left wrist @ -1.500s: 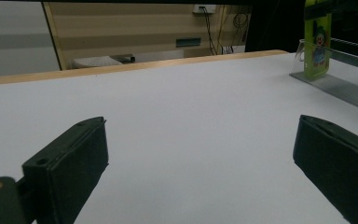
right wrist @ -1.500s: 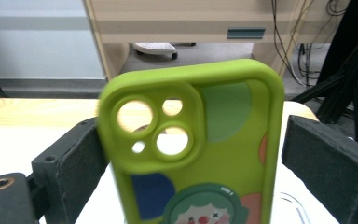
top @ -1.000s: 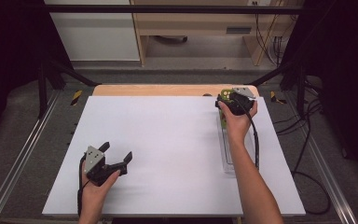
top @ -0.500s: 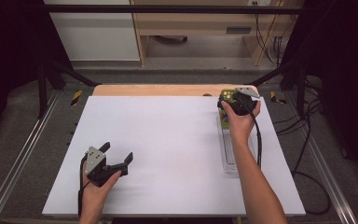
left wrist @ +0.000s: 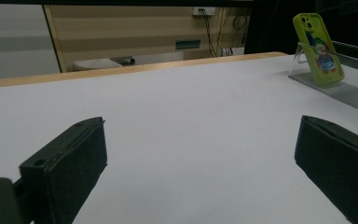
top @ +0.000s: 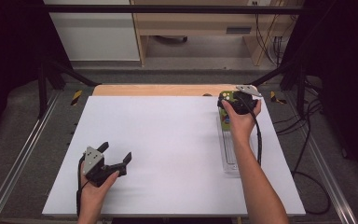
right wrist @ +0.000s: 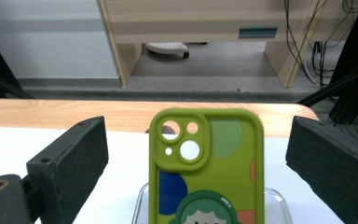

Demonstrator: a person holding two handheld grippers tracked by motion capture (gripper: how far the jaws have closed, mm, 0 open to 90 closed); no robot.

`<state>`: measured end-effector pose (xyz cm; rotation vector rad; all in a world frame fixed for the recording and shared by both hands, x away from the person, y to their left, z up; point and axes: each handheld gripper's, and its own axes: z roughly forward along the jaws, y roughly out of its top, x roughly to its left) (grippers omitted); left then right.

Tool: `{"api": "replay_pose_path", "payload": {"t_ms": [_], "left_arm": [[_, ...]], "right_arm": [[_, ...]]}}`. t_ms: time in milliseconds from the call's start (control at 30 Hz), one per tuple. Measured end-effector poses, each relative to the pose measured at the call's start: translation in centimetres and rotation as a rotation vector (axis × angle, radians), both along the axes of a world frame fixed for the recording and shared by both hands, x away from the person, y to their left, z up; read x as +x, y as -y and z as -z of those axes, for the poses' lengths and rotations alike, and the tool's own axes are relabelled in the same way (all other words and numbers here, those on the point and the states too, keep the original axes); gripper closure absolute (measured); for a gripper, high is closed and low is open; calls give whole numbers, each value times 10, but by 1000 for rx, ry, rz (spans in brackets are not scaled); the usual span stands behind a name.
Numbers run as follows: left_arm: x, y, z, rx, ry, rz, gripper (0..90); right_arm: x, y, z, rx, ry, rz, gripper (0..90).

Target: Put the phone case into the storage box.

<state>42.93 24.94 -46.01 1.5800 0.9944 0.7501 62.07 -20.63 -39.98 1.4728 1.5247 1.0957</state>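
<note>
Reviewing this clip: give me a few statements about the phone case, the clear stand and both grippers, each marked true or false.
1. The green phone case stands upright in the clear stand. True.
2. The right gripper has its jaws clamped on the case. False: the jaws stand apart on either side of it, not touching; they have just been opening.
3. The left gripper holds the case. False: its jaws are open with nothing between them, over the white table.
4. The stand sits near the table's right edge in the high view. True.
5. The case lies flat on the table. False: it leans upright in the stand.
</note>
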Motion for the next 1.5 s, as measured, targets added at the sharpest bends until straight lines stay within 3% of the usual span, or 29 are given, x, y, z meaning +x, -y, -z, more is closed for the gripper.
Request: {"api": "replay_pose_path", "payload": {"t_ms": [533,1500], "left_arm": [[-1,3,0,3,7,6,16],[-3,6,1,17,14,20,14]], "right_arm": [[-12,-2,-16,15,10,-23,56],[-34,7,-30,49,36,-56,46]]}}
